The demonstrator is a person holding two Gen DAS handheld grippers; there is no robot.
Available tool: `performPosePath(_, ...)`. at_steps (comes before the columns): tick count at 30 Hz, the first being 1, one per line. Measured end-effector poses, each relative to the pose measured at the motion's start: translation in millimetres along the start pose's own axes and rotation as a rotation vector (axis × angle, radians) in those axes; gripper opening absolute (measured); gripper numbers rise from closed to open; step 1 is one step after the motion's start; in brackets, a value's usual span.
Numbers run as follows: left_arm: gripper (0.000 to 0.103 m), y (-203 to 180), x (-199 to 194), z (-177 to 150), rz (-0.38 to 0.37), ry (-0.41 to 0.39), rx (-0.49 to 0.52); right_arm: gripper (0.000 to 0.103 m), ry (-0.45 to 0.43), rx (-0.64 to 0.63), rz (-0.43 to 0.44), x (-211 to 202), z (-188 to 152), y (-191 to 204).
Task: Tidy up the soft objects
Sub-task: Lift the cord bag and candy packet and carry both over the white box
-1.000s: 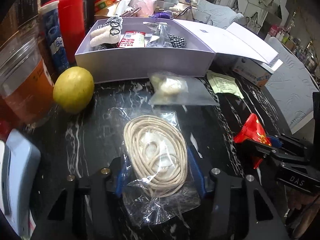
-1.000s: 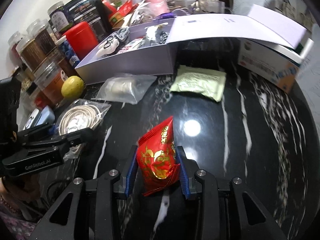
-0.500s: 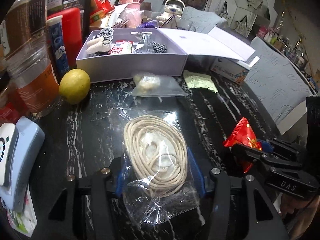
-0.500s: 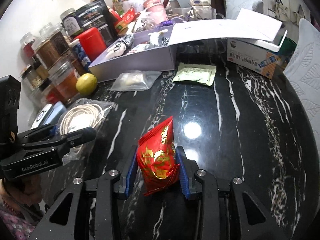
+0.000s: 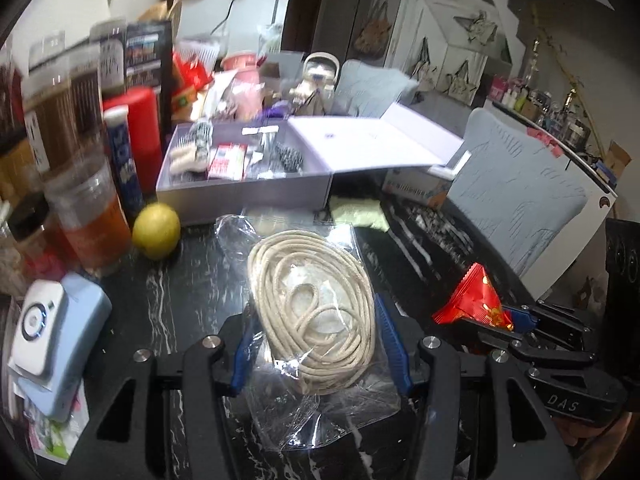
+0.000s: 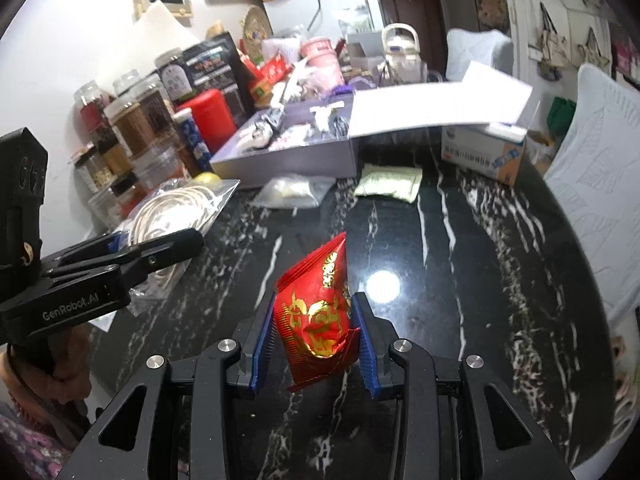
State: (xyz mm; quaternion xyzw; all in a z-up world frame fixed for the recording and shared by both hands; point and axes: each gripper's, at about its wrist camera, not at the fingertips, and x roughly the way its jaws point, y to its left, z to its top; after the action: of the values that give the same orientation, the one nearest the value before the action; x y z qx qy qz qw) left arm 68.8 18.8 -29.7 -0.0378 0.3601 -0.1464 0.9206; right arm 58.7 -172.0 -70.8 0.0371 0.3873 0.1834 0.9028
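While clamped between the blue pads of the left gripper (image 5: 318, 342), bagged rope coil (image 5: 316, 312) held above black marble table (image 5: 192, 292), long axis toward 12 o'clock. Red snack packet (image 6: 318, 320) pinched in right gripper (image 6: 314, 346), tip toward 1 o'clock. Visible only from right wrist: clear pouch (image 6: 294, 192) near open box (image 6: 288, 156).

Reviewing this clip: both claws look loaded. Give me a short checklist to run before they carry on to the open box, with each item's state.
1. Left claw gripping the bagged rope coil: ok.
2. Right claw gripping the red packet: ok.
3. Lavender box open, lid folded aside: ok.
4. Free room in the box for both items: cannot tell, several things already lie inside.
5. Path to the box: not ok, a clear pouch and a lemon lie before it.
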Motion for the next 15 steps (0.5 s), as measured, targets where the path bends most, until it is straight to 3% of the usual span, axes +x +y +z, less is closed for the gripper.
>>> performPosePath(15,0.053,-3.9,-13.0,46.7,0.002,-0.105,0.025,0.036,-0.1,-0.058,0.024,-23.0,42.5,1.0)
